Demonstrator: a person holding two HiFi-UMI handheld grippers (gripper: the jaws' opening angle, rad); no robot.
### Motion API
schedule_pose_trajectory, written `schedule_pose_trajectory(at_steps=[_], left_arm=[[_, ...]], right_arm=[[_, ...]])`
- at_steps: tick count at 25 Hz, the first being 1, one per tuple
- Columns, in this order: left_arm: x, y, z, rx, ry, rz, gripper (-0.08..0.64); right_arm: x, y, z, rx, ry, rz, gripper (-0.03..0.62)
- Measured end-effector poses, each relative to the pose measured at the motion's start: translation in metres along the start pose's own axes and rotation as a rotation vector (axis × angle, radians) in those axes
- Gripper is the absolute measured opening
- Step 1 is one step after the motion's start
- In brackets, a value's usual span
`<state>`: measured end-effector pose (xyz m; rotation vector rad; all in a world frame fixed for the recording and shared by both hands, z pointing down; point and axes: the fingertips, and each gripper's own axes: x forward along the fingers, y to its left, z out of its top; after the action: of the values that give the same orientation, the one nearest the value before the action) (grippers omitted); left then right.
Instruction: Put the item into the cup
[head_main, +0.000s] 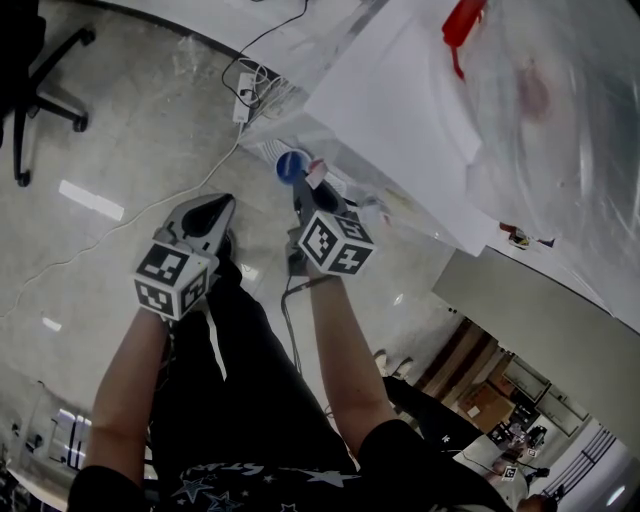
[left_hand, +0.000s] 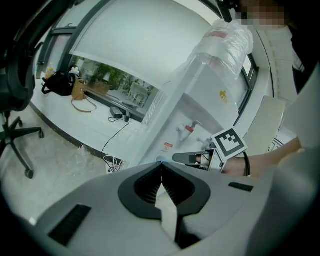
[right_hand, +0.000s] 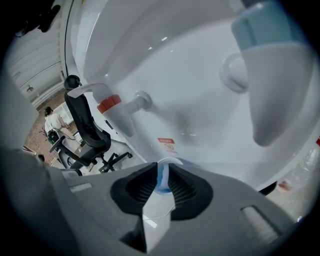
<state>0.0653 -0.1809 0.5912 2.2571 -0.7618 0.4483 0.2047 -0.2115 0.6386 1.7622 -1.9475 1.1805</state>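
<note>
Currently right tongs (right_hand: 161, 180) pinched on rim of blue cup (right_hand: 163, 165), lower centre of frame, close before water dispenser (right_hand: 200, 115). Left tongs (left_hand: 161, 175) closed, empty. Item not identifiable. Advice: hold cup level, grip light, avoid buckling.

My left tongs (head_main: 212, 212) hang left of my right tongs (head_main: 302, 190), both over the pale polished stone floor (head_main: 120, 150). The small blue-rimmed cup (head_main: 292, 165) sits between the right jaws, at their tips, close before the front of the tall white plastic water dispenser (right_hand: 200, 65), which fills everything ahead and to the right. Its red-collared tap (right_hand: 117, 107) is up and left of the cup, and the pale blue-topped tap (right_hand: 270, 100) is up and right. A white power strip (head_main: 243, 85) lies on the floor ahead-left. The black office chair (head_main: 30, 70) stands far left, well apart.
</note>
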Motion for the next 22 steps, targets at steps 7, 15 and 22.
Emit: schedule_pose_trajectory(at_steps=[7, 15, 22], left_arm=[[-0.009, -0.009, -0.002, 0.006, -0.006, -0.005, 0.006], [-0.034, -0.016, -0.011, 0.009, -0.026, -0.006, 0.006], [-0.071, -0.026, -0.027, 0.043, -0.025, -0.036, 0.006]], right_arm=[[-0.014, 0.003, -0.008, 0.008, -0.004, 0.0, 0.069], [-0.035, 0.018, -0.02, 0.017, -0.027, 0.008, 0.069], [-0.073, 0.046, -0.04, 0.016, -0.08, 0.02, 0.063]])
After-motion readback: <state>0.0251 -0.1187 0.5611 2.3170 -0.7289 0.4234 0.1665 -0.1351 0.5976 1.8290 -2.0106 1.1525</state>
